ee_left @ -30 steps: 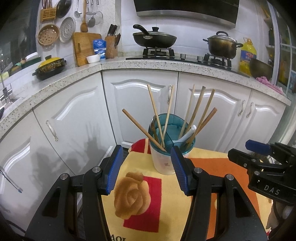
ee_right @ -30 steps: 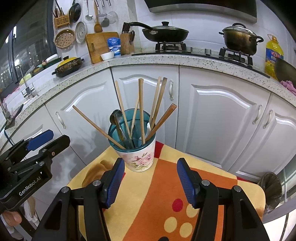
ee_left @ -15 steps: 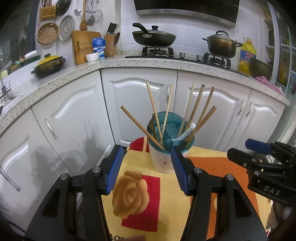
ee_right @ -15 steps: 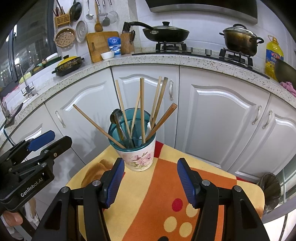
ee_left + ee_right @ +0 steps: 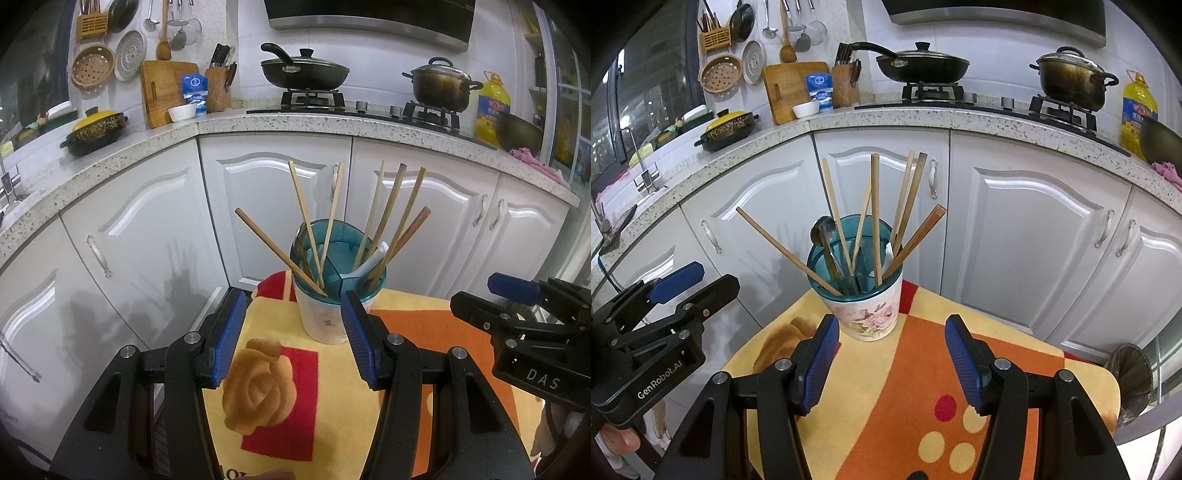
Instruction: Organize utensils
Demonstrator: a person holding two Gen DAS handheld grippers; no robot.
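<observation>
utensil cup (image 5: 870,314): upright on the cloth-covered tabletop (image 5: 916,369)
chopsticks (image 5: 874,218): leaning in cup
left gripper (image 5: 293,332): wide apart, empty
right gripper (image 5: 890,360): wide apart, empty

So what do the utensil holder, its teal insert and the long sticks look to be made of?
Utensil holder: likely glazed ceramic, glossy white with a flower print. Teal insert: translucent plastic, see-through rim. Chopsticks: matte tan wood or bamboo; which one, I cannot tell.

Two wrist fisheyes, angled down from close, left and right, sharing utensil cup (image 5: 334,314), cabinets (image 5: 1015,229)
</observation>
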